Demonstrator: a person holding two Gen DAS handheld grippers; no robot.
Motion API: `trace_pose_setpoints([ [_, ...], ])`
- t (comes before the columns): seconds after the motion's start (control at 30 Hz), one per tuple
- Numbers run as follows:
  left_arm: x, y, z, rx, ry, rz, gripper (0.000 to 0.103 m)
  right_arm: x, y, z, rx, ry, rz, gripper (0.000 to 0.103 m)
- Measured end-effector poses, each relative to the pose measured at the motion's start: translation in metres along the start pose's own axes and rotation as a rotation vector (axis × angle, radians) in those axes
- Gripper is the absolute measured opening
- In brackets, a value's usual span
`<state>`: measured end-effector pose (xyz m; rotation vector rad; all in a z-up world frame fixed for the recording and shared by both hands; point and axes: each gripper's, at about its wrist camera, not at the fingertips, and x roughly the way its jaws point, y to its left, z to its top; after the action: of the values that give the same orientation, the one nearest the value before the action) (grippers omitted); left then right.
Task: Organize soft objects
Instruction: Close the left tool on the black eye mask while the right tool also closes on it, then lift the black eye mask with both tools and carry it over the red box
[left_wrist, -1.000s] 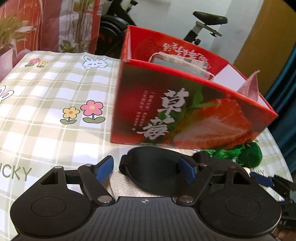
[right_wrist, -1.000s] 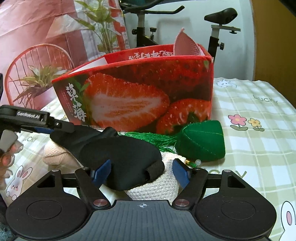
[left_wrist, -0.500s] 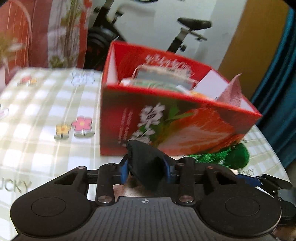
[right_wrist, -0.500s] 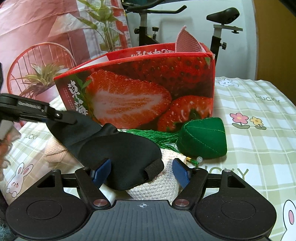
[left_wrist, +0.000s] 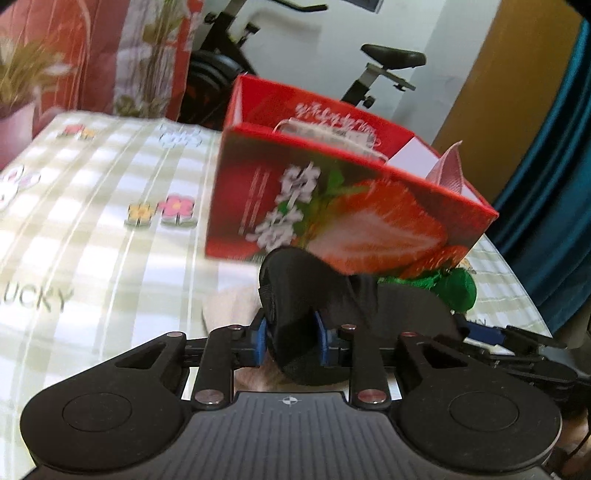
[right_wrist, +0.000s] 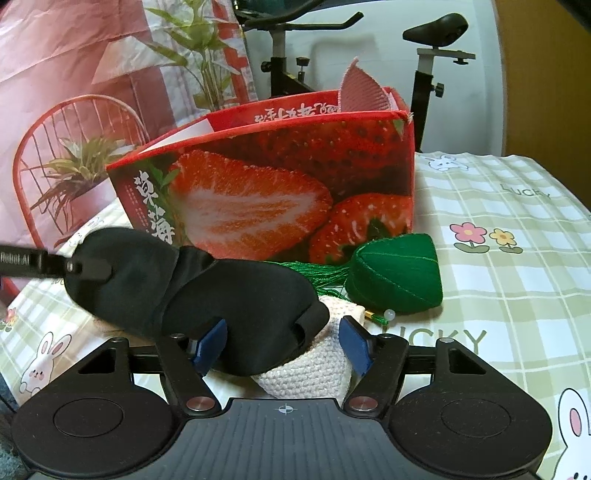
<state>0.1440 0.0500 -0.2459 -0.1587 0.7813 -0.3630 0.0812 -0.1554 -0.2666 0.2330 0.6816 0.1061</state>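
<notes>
My left gripper (left_wrist: 290, 338) is shut on one end of a black sleep mask (left_wrist: 295, 295) and holds it up in front of the red strawberry box (left_wrist: 332, 218). In the right wrist view the mask (right_wrist: 236, 295) hangs across, its left end in the left gripper's fingers (right_wrist: 88, 268). My right gripper (right_wrist: 282, 343) is open around the mask's other end and a cream knitted piece (right_wrist: 314, 369) beneath it. A green stuffed cone with a tassel (right_wrist: 395, 277) lies by the box (right_wrist: 280, 192).
The checked tablecloth (right_wrist: 517, 258) with flowers and rabbits covers the table. A pink cloth corner (right_wrist: 360, 90) sticks out of the box. An exercise bike (right_wrist: 432, 44) and a red chair (right_wrist: 74, 147) stand behind the table.
My left gripper closed on the black mask's end and lifted it off the table. The right gripper stayed open and almost still.
</notes>
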Motion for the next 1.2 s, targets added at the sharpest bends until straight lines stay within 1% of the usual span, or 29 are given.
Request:
trace_pose_setpoints([
  [0.17, 0.005, 0.007, -0.009, -0.024, 0.008, 0.004, 0.028, -0.001, 0.002, 0.0, -0.006, -0.002, -0.001, 0.063],
  [0.4, 0.009, 0.006, -0.016, -0.011, 0.01, 0.017, 0.028, -0.004, 0.004, 0.001, -0.007, -0.013, 0.004, 0.063],
  [0.57, 0.011, 0.005, -0.016, -0.009, 0.013, 0.021, 0.028, -0.012, 0.008, 0.003, -0.006, -0.029, 0.024, 0.062],
  [0.8, 0.012, 0.008, -0.02, -0.031, 0.014, 0.013, 0.028, -0.013, 0.008, 0.003, 0.011, -0.023, 0.039, 0.06],
  [0.93, 0.012, 0.009, -0.021, -0.032, 0.012, 0.011, 0.028, -0.011, 0.003, 0.002, 0.044, -0.016, 0.042, 0.06],
  [0.97, 0.012, 0.009, -0.022, -0.033, 0.011, 0.011, 0.028, -0.011, 0.002, 0.002, 0.055, -0.017, 0.043, 0.059],
  [1.03, 0.012, 0.008, -0.022, -0.032, 0.011, 0.011, 0.028, -0.012, 0.002, 0.002, 0.061, -0.025, 0.049, 0.052],
  [1.07, 0.012, 0.008, -0.022, -0.031, 0.011, 0.012, 0.028, -0.014, 0.003, 0.002, 0.055, -0.034, 0.056, 0.046],
  [1.13, 0.011, 0.007, -0.021, -0.029, 0.01, 0.013, 0.028, -0.017, 0.005, 0.004, 0.039, -0.052, 0.071, 0.042],
  [1.2, 0.009, 0.005, -0.021, -0.026, 0.006, 0.011, 0.028, -0.021, 0.008, 0.006, 0.018, -0.071, 0.079, 0.035],
])
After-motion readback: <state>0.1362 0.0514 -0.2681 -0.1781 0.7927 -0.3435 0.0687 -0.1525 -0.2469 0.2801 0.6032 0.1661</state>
